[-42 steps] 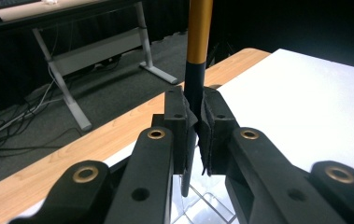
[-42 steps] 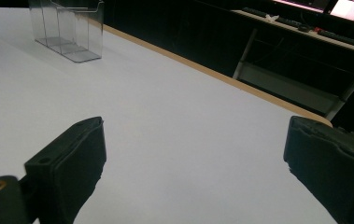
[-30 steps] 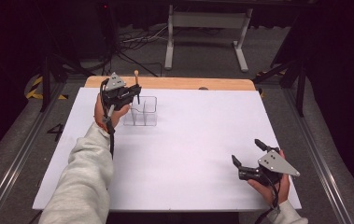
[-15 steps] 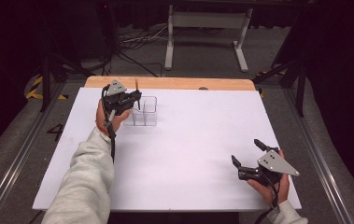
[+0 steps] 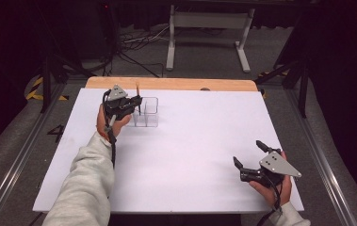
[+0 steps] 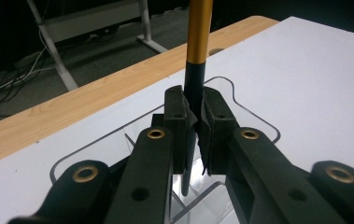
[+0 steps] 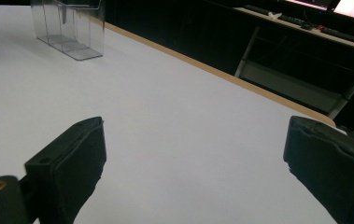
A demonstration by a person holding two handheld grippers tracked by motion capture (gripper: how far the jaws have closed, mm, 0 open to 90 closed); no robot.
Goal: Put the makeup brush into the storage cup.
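Pen [image 5: 138, 96], black with a gold upper barrel, stands upright over the clear divided organiser [image 5: 146, 112] near the white table's [image 5: 195, 141] far left, clamped by the left gripper [image 5: 136, 101]. The left gripper view shows both pads pinching its black shaft [image 6: 194, 88] above a compartment. The right gripper [image 7: 193, 163] rests spread wide, holding nothing, the organiser [image 7: 69, 28] well apart.

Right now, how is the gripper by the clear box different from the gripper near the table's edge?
The left gripper is shut on a thin black-and-gold stick, held upright over the clear plastic box with compartments; the right gripper is open and holds nothing. The left one is lifted over the box at the far side; the right one sits low by the white table's near edge. Both are black, each held in a hand.
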